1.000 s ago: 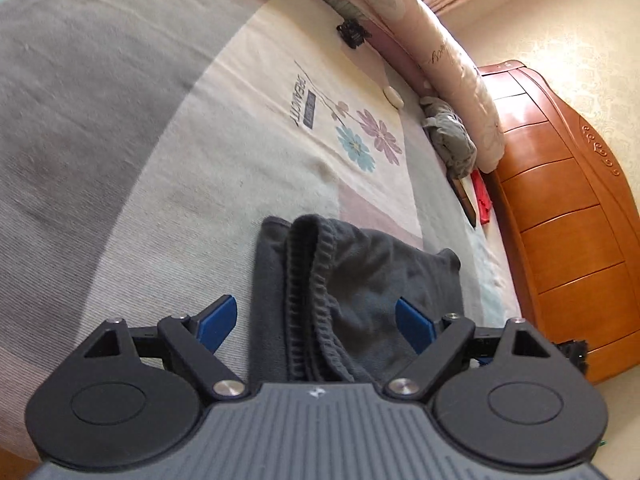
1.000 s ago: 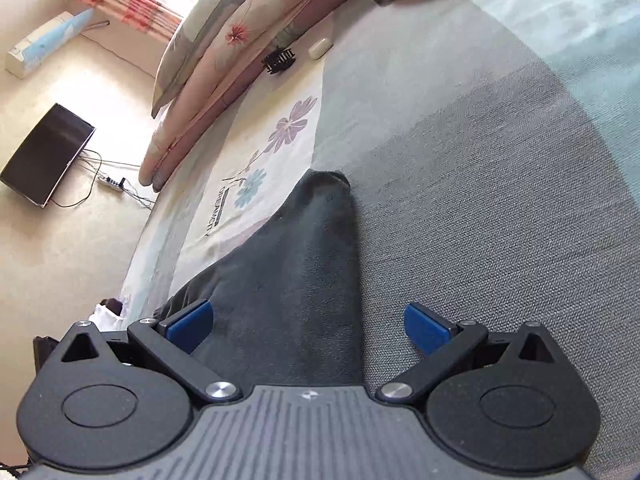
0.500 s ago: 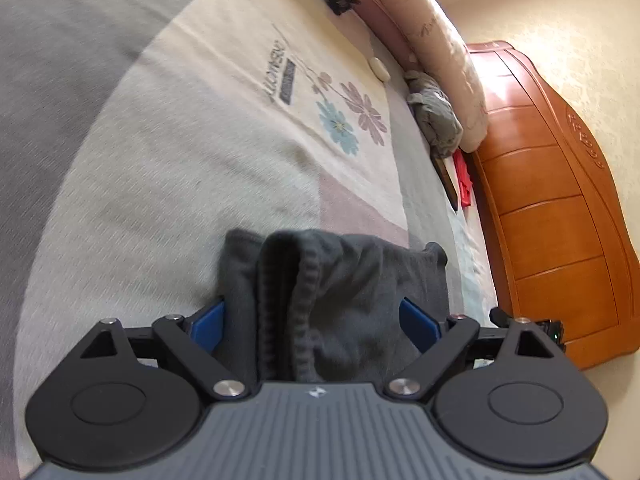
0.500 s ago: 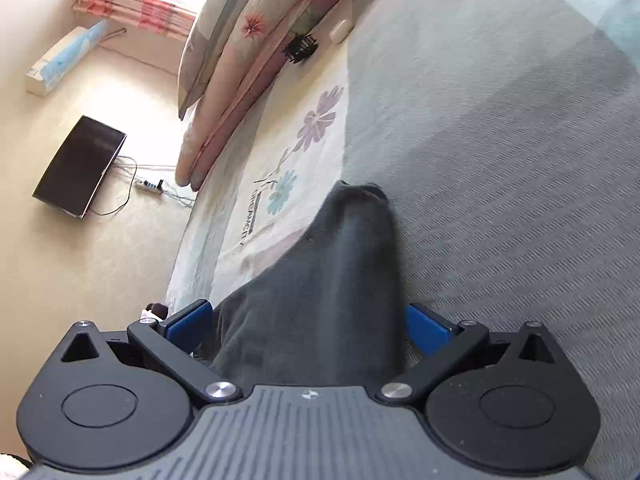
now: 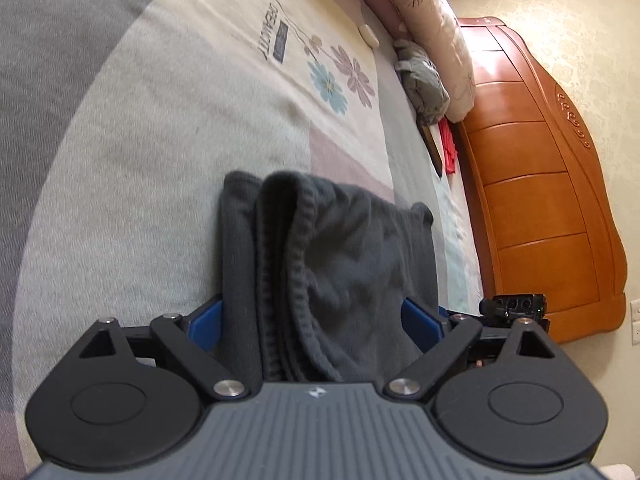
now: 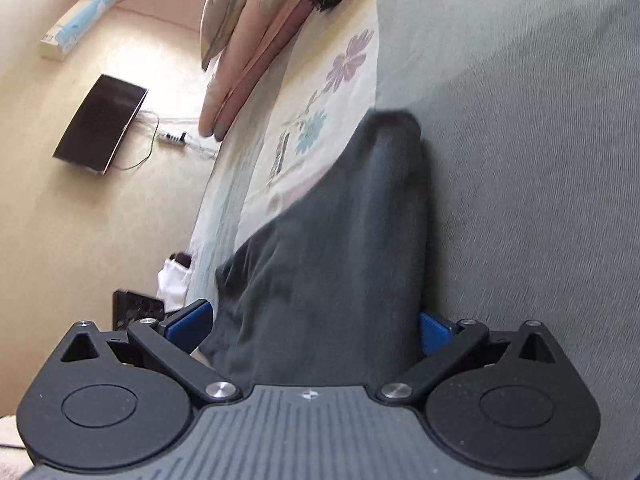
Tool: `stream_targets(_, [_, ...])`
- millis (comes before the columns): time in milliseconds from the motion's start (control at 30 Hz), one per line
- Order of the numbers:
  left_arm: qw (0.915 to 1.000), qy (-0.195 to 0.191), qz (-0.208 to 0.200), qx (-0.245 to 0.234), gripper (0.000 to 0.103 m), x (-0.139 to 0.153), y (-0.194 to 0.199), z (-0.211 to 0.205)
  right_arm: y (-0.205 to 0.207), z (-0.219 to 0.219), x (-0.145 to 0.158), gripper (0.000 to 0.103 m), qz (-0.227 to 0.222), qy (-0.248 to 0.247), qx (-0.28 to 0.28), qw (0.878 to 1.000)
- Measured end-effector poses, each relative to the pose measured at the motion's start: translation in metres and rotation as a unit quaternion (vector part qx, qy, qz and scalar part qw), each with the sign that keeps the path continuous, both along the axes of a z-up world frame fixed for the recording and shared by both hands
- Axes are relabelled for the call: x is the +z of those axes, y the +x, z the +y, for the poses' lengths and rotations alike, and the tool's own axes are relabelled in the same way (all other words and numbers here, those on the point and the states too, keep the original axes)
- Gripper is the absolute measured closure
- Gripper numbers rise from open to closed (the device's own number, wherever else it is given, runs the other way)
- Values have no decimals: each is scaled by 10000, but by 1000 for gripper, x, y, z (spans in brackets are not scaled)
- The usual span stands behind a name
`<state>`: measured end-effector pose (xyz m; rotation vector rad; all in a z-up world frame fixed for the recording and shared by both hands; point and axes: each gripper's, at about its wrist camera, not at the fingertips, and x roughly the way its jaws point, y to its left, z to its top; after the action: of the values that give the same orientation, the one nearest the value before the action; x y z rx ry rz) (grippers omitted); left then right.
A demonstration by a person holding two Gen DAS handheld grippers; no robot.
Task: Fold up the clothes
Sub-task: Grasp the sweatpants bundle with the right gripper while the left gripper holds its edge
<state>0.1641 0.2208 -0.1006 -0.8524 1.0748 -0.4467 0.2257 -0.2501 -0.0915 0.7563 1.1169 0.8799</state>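
On the bed (image 5: pixel 120 128): dark grey garment (image 5: pixel 340 264) lay partly folded.
Left tool (image 5: pixel 316 316): we spread it wide, jaws just opening, straddling the ribbed hem.
Right tool (image 6: pixel 316 320): wide, straddling cloth.

Bed (image 5: pixel 140 128), flower-printed cover: dark grey garment (image 5: pixel 340 272) at lower centre; grey bundle (image 5: pixel 426 80), pink bolster (image 5: pixel 432 28) along upper right.

Left tongs (image 5: pixel 320 320) just opening wide; right tongs (image 6: pixel 316 322) spread wide.
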Motion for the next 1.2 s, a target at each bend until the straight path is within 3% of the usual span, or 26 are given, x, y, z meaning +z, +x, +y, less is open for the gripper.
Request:
stream_targets(100, [9997, -134, -23, -185, 3, -3, 11, -3, 6, 5, 0, 0, 57, 48, 58, 10000])
stream_targets(300, [9987, -270, -50, -434, 2, -5, 39, -13, 29, 24, -3, 0, 99, 40, 124, 9999])
stream_targets(567, [9976, -534, -81, -424, 4, -9, 13, 0, 24, -3, -8, 0, 121, 759, 30, 9970])
stream_targets(700, [9981, -364, -120, -485, 3, -7, 28, -10, 41, 10, -7, 0, 368, 538, -14, 9979])
stream_targets(833, [9978, -379, -231, -496, 2, -6, 41, -22, 36, 22, -5, 0, 92, 299, 230, 9992])
stream_targets(1033, [9965, -482, -277, -620, 8, -7, 26, -17, 26, 7, -8, 0, -38, 649, 284, 9975])
stream_targets(1200, [9964, -431, -278, -673, 10, -9, 42, -25, 44, 22, -7, 0, 65, 593, 342, 9976])
